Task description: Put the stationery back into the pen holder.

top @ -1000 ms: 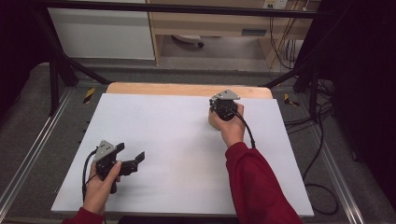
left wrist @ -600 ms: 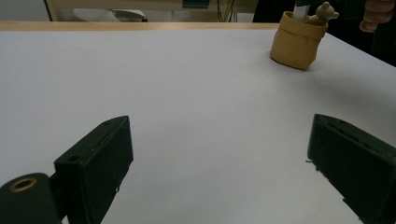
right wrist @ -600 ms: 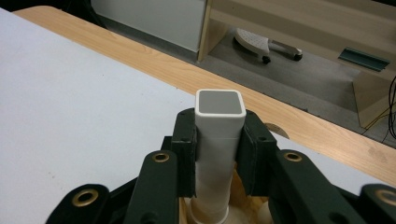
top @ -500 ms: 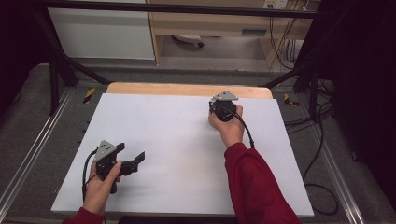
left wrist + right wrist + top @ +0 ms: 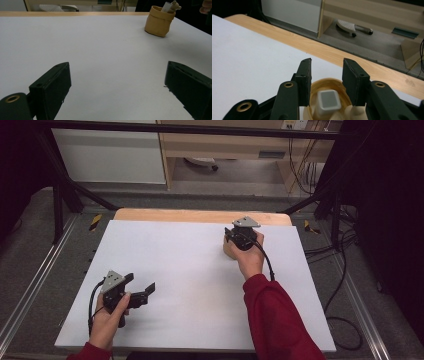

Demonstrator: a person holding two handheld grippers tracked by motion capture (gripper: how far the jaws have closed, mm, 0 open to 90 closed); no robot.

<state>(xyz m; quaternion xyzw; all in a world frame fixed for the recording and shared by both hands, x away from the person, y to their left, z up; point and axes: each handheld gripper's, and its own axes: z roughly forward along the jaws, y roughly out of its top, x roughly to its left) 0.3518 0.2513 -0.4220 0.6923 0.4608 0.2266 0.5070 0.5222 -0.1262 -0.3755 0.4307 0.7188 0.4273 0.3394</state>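
Note:
A tan pouch-shaped cup stands at the far right of the white table, with a white stick and a small bear figure poking out of it. My right gripper hangs just above the cup's rim. Its jaws have just been opening, and the white square-ended stick stands between and below them, untouched by the pads. In the high view the right gripper covers most of the cup. My left gripper rests near the front left, open wide with nothing between its jaws.
The white table sheet lies over a wooden top whose far edge shows as a strip. Beyond it are a floor, a white cabinet and shelving. Cables hang off the right side.
The right hand has barely shifted over the cup. The left gripper has stayed in place.

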